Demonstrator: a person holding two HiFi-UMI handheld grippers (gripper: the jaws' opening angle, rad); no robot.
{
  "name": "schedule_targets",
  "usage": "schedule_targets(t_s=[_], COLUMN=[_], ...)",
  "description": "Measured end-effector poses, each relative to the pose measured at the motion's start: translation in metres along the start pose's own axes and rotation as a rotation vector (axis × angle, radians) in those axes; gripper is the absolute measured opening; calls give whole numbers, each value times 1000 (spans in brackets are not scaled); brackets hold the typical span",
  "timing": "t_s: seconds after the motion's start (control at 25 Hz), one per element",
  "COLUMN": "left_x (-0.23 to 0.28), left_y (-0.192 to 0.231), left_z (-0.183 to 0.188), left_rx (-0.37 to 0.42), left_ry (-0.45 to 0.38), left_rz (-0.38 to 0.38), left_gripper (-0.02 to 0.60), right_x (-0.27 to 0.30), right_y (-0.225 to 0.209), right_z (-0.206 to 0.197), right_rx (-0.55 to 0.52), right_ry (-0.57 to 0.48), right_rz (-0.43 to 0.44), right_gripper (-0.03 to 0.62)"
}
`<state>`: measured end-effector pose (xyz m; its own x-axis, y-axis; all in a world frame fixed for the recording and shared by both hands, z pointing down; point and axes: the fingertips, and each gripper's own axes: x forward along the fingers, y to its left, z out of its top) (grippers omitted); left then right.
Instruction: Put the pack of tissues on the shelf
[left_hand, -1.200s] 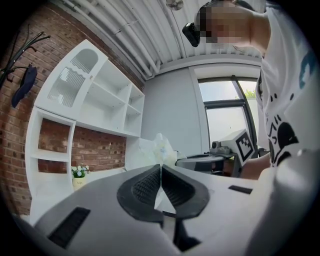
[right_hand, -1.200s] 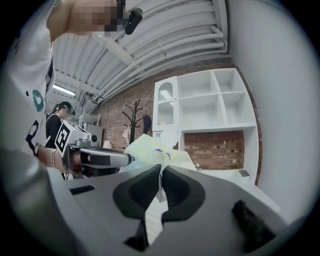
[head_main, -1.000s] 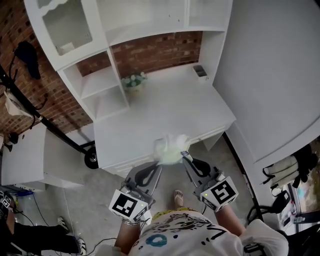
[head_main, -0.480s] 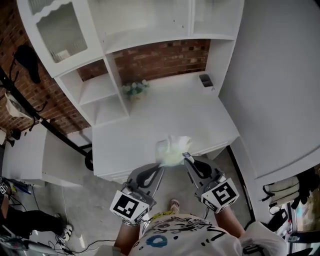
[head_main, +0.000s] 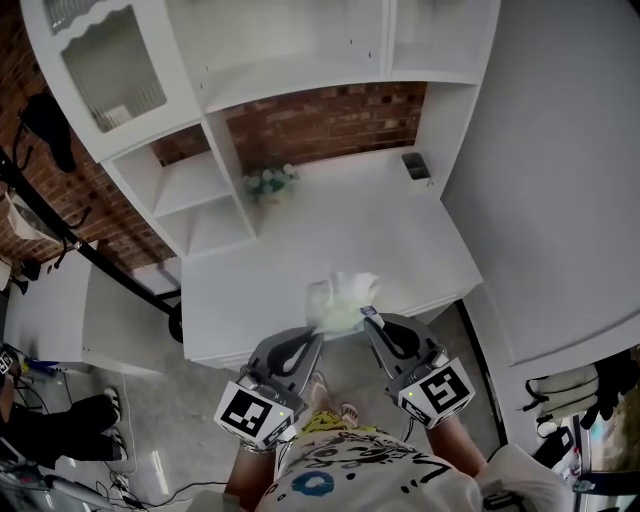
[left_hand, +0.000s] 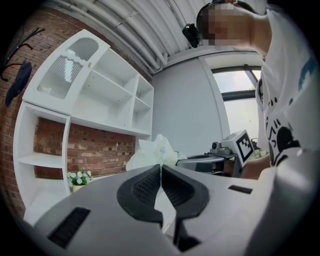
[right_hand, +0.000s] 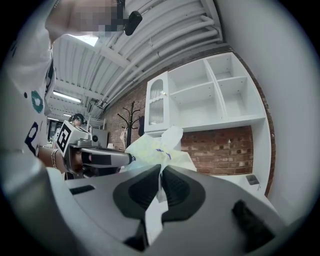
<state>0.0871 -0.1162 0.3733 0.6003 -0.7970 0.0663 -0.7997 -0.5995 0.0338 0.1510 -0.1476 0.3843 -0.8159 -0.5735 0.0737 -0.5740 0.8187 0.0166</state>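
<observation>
The pack (head_main: 340, 303), pinched by the left tool (head_main: 320, 334) and the right tool (head_main: 367, 313), has moved forward. A second ago it straddled the front edge of the surface (head_main: 330, 235); now more of it hangs over the surface, nearer the flowers (head_main: 268, 183). The person's feet (head_main: 318, 385) have stepped in closer. At lower left, a bystander's legs (head_main: 60, 420) have shifted further into view.

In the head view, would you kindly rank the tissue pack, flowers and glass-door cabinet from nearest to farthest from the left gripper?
1. tissue pack, pinched by the left gripper.
2. flowers, desk's back left.
3. glass-door cabinet, upper left.
</observation>
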Motion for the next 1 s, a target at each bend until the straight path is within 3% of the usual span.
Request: schedule_targets(t_s=[0.56, 1.0], left_x=[42, 19], left_y=[100, 207], left_z=[35, 37], left_rx=[48, 40], left_ry=[-52, -62], left_rz=[-10, 125], left_gripper=[15, 15], right_x=[97, 210], right_y=[-48, -32], right_z=[37, 47], right_rx=[-48, -87], right_ry=[-48, -51], right_rz=[-11, 115], right_gripper=[28, 28])
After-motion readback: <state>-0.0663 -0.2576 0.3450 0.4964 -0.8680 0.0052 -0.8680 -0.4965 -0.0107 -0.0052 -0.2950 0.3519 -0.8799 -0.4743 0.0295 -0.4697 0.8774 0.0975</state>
